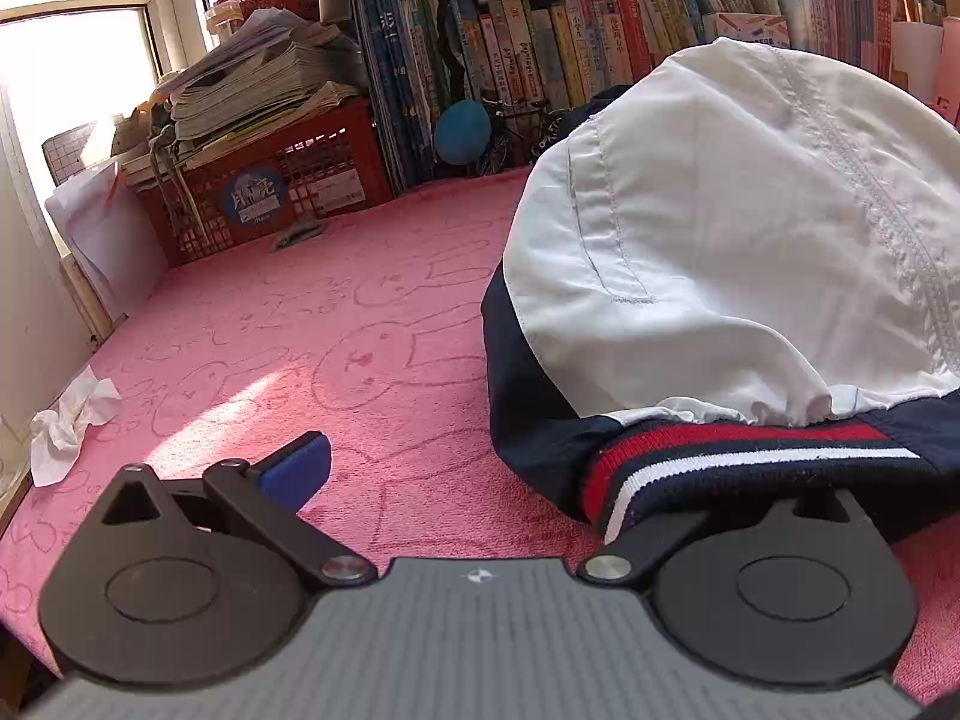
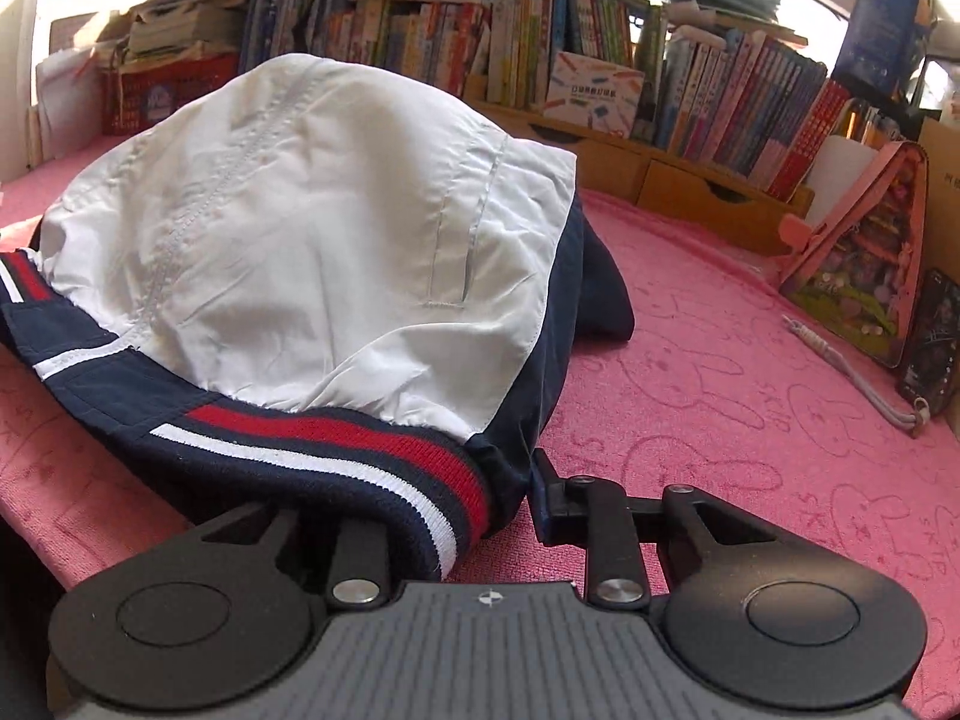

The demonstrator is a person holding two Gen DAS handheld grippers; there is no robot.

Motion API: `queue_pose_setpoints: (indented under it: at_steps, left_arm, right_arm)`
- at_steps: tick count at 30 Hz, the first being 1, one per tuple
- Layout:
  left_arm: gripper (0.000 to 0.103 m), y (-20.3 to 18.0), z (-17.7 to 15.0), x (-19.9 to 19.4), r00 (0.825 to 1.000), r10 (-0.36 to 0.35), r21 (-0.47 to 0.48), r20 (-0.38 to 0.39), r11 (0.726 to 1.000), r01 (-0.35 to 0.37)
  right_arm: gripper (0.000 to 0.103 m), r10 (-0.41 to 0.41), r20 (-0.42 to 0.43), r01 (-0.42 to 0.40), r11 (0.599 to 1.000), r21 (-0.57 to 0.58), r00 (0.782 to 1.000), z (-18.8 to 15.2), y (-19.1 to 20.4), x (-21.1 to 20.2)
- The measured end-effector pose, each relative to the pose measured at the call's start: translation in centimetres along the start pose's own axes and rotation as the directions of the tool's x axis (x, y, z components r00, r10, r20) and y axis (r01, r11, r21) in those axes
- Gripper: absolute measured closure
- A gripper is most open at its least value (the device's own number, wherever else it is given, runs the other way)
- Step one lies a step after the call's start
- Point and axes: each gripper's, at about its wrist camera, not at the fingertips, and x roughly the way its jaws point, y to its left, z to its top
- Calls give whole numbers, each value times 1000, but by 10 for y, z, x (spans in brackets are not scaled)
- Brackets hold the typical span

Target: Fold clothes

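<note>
Striped hem (image 2: pixel 336 450) pinched by right gripper (image 2: pixel 480 516); left gripper (image 1: pixel 456 480) wide, hem over one finger

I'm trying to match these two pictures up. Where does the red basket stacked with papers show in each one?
Left wrist view: the red plastic lattice basket stands at upper left, at the far edge of the pink towel.
Right wrist view: it is small, at far upper left, behind the jacket.
Shared landmark: the white and navy jacket with a red-and-white striped hem.
</note>
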Motion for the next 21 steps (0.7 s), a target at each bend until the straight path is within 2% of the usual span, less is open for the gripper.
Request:
queue_pose_setpoints:
  at_steps: [13, 15, 16, 18, 21]
  left_arm:
    - [1, 3, 0, 4, 999, -37, -72, -27, 997, 35]
    - [14, 5, -2, 3, 995, -99, -102, -2, 990, 98]
    - [17, 6, -5, 2, 990, -140, -123, 17, 982, 141]
    - [16, 9, -12, 2, 975, -212, -169, 66, 961, 220]
    - [16, 5, -14, 0, 968, -234, -153, 92, 957, 246]
  right_arm:
    - [75, -14, 17, 13, 999, 32, 1000, -5, 2, 2]
    - [74, -16, 24, 15, 999, 37, 1000, -6, 2, 2]
    - [74, -18, 29, 16, 999, 40, 999, -6, 2, 2]
    - [74, -20, 39, 18, 999, 49, 999, -7, 1, 3]
    - [73, -21, 41, 19, 998, 55, 999, -8, 1, 2]
